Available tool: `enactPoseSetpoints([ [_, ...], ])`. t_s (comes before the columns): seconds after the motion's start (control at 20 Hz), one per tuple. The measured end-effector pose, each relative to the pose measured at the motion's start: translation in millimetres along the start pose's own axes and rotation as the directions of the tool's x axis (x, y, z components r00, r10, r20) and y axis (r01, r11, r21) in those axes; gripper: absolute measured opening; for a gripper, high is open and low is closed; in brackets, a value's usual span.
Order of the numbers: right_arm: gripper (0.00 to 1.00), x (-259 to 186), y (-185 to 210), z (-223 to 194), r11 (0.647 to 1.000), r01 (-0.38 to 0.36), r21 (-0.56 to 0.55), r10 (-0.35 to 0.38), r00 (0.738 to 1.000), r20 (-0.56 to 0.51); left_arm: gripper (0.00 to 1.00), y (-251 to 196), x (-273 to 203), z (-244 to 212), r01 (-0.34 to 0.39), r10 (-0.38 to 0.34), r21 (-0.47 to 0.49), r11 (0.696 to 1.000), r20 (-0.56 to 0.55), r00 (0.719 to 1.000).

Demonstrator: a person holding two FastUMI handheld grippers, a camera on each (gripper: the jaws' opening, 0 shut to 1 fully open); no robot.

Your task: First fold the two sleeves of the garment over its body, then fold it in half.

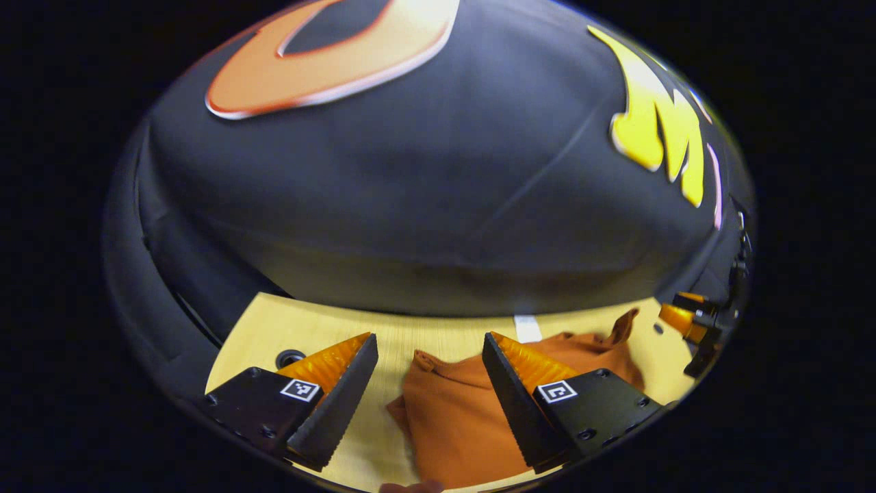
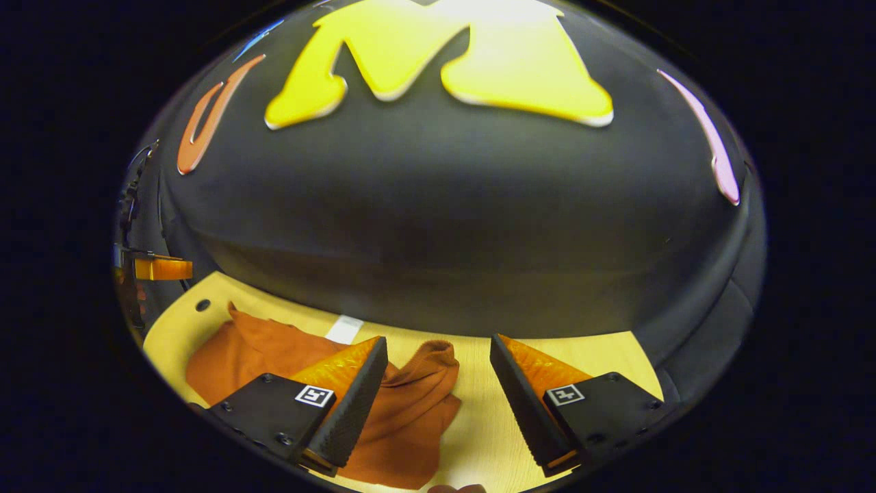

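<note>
Orange garment (image 1: 465,404) lies bunched on the wooden bench (image 1: 390,342) near its front edge under the left claw (image 1: 430,383), spread wide and empty, and in the right gripper view the garment (image 2: 404,418) lies there under the right claw (image 2: 438,390), also wide and empty.

1. This is a recording booth, not a home: a black cloth wall (image 2: 438,226) curves close behind a pale wooden table (image 2: 602,359).
2. On the table, near the wall, sits a strip of white tape (image 2: 344,329).
3. A round hole (image 1: 290,357) pierces the table's left part.
</note>
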State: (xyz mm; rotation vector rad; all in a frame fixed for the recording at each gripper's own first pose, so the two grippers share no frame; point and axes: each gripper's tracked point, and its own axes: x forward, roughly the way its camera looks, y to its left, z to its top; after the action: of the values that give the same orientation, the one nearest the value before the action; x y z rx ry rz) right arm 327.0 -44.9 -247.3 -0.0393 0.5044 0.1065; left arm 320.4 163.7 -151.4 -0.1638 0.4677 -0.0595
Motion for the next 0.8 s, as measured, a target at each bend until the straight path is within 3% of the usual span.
enactPoseSetpoints([
  [0.15,0.96,-78,18,61,0.999,-0.019,0.034,0.015,0.992,0.124,0.99,3,-70,53,-0.051,0.051,0.000,0.999,0.165,0.985],
  [0.3,0.95,-150,42,117,0.999,-0.048,0.018,0.041,0.960,0.279,0.98,-16,-149,88,-0.098,0.078,0.048,0.994,0.308,0.948],
  [0.45,0.95,-214,59,136,0.999,-0.042,-0.003,0.040,0.935,0.351,0.98,-44,-221,113,-0.135,0.103,0.053,0.989,0.396,0.912],
  [0.65,0.94,-288,83,152,0.997,-0.064,-0.053,0.081,0.885,0.459,0.94,-78,-289,118,-0.079,0.069,0.002,0.997,0.484,0.872],
  [0.7,0.93,-302,90,151,0.996,-0.068,-0.062,0.089,0.870,0.484,1.00,-82,-294,112,-0.084,0.070,0.007,0.996,0.501,0.862],
  [0.75,0.94,-319,93,145,0.996,-0.064,-0.070,0.090,0.863,0.497,0.98,-84,-301,103,-0.102,0.080,0.016,0.995,0.505,0.859],
  [0.8,0.94,-328,96,137,0.996,-0.061,-0.071,0.088,0.864,0.497,0.87,-89,-313,91,-0.117,0.087,0.026,0.993,0.512,0.854],
])
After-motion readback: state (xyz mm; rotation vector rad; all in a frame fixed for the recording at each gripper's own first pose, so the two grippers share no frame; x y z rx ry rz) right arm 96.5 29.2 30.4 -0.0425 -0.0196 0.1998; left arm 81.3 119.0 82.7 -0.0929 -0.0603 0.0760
